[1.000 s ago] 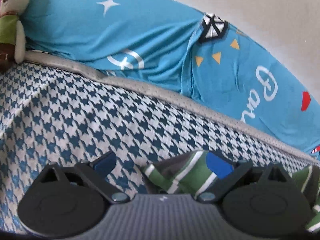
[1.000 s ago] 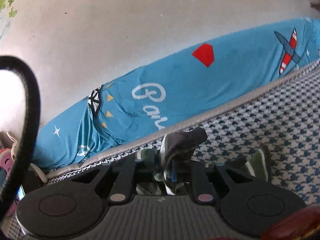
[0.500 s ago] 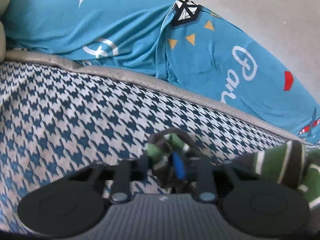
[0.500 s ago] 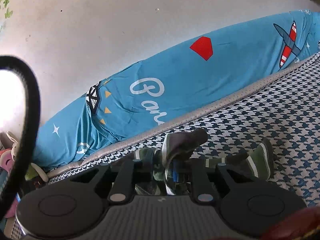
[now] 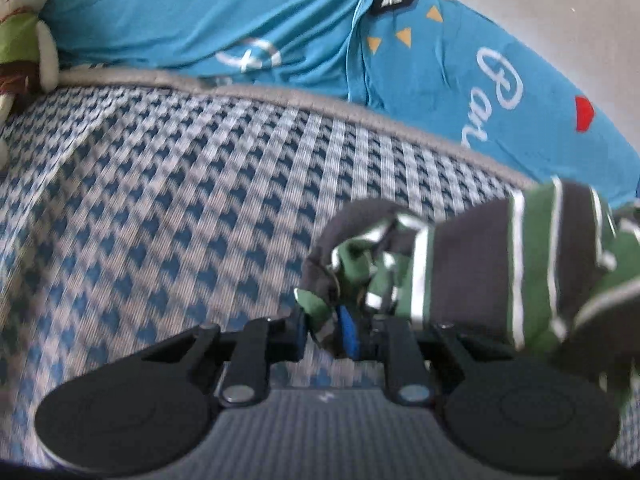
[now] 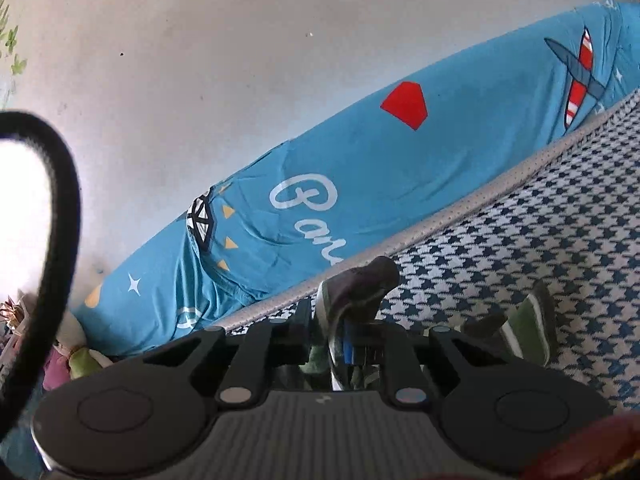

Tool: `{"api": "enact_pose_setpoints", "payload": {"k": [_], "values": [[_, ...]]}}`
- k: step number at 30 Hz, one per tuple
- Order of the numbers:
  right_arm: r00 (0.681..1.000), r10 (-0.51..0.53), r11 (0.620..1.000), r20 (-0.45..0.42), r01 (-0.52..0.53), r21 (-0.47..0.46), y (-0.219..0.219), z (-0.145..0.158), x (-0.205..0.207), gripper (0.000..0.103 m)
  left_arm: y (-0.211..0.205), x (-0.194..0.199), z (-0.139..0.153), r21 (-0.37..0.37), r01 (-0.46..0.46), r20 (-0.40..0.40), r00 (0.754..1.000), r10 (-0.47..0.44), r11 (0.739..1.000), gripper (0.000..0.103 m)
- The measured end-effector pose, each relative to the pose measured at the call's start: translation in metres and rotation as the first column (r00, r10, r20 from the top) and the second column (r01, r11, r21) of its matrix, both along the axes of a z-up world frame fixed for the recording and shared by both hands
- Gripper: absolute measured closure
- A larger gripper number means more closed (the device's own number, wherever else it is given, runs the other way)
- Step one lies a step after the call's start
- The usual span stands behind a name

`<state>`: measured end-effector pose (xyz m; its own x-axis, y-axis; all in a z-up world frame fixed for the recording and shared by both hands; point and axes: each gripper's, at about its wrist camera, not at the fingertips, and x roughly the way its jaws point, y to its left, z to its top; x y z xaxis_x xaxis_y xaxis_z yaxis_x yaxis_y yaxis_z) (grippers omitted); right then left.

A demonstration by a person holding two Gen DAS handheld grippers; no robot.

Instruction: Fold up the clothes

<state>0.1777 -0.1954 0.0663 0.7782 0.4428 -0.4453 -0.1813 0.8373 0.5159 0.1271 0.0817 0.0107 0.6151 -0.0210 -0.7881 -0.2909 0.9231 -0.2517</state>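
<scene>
On the left wrist camera, the left gripper (image 5: 338, 330) is clamped narrow on a bunched corner of a green, grey and white striped garment (image 5: 492, 264), the cloth pinched against the blue pad between the black fingers (image 5: 294, 332). The rest of the garment trails off to the right edge of the view, lifted in folds above a blue-and-white houndstooth bed cover (image 5: 180, 200). Behind it runs a grey mattress edge (image 5: 360, 108) and a long bright blue cushion (image 5: 280, 12) printed with white lettering, stars and yellow triangles — a plush toy (image 5: 24, 40) in a green top leans at its left end. On the right wrist camera, the right gripper (image 6: 340, 344) is likewise closed tight on the striped garment (image 6: 360, 284), a dark fold of it sticking up above the fingertips, while another green-striped portion (image 6: 528, 328) lies just to the right on the houndstooth cover (image 6: 540, 240). The blue cushion (image 6: 400, 184), here showing a red shape and a striped aeroplane, rests against a pale wall (image 6: 240, 60) — a black cable (image 6: 56, 208) loops down the left of the frame.
</scene>
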Motion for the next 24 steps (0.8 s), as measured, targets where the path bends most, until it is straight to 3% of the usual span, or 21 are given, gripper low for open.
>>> {"api": "enact_pose_setpoints", "payload": {"k": [5, 13, 16, 21, 24], "values": [[1.0, 0.009, 1.0, -0.008, -0.009, 0.013, -0.005, 0.0, -0.001, 0.085, -0.011, -0.038, -0.002, -0.016, 0.046, -0.032, 0.998, -0.046, 0.999, 0.086], [0.999, 0.047, 0.999, -0.016, -0.046, 0.024, -0.018, 0.003, -0.017, 0.064, -0.019, -0.079, -0.005, -0.058, 0.053, -0.036, 0.998, -0.055, 0.997, 0.086], [1.0, 0.021, 1.0, -0.005, -0.021, 0.015, -0.026, 0.007, -0.024, 0.061, -0.021, -0.087, -0.005, -0.066, 0.053, -0.035, 0.998, -0.055, 0.996, 0.084], [1.0, 0.013, 1.0, -0.025, -0.013, 0.015, -0.037, 0.009, -0.036, 0.061, -0.025, -0.102, -0.001, -0.094, 0.054, -0.015, 0.998, -0.056, 0.994, 0.067], [0.996, 0.059, 0.998, -0.06, -0.06, -0.01, -0.033, 0.006, -0.04, 0.06, -0.031, -0.112, 0.005, -0.037, 0.058, 0.01, 0.998, -0.058, 0.998, 0.059]]}}
